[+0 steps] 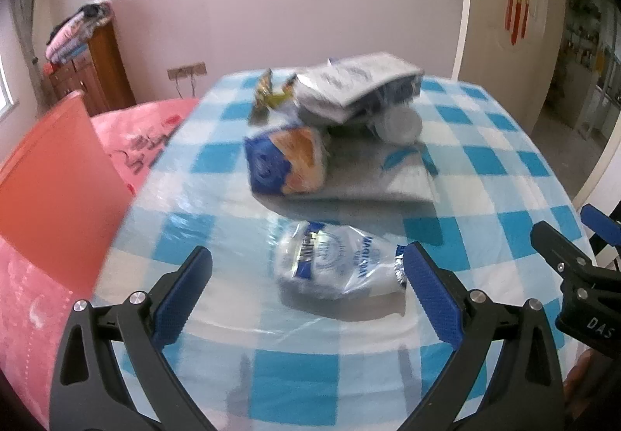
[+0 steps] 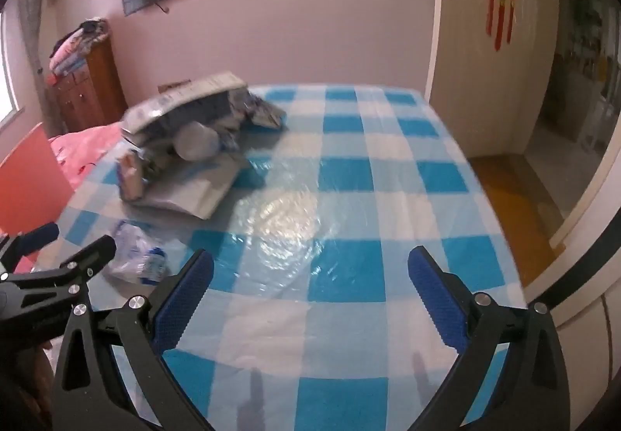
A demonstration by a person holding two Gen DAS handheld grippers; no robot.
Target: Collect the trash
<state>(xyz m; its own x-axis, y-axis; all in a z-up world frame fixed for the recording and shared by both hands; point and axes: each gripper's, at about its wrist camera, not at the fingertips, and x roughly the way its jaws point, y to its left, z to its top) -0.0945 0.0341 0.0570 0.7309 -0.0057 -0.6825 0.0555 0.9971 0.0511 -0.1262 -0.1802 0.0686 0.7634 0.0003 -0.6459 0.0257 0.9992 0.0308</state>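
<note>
Nearest trash: crumpled clear wrapper (image 1: 333, 264) on the table (image 1: 485, 167), just ahead of left tongs (image 1: 308, 281)
Left tongs: spread, empty
Right tongs (image 2: 310, 285): spread, over bare cloth
Handling: likely light, soft, slippery film; pinch the bunched middle
Far pile: cartons and bags (image 1: 357, 93), stiffer

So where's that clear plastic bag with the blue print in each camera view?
Left wrist view: the clear plastic bag lies low in the middle, on the checked tablecloth, just ahead of the open left tongs.
Right wrist view: the same bag sits at lower left, past the left tongs' tip.
Shared landmark: the grey envelope lies just behind it in both.
</note>
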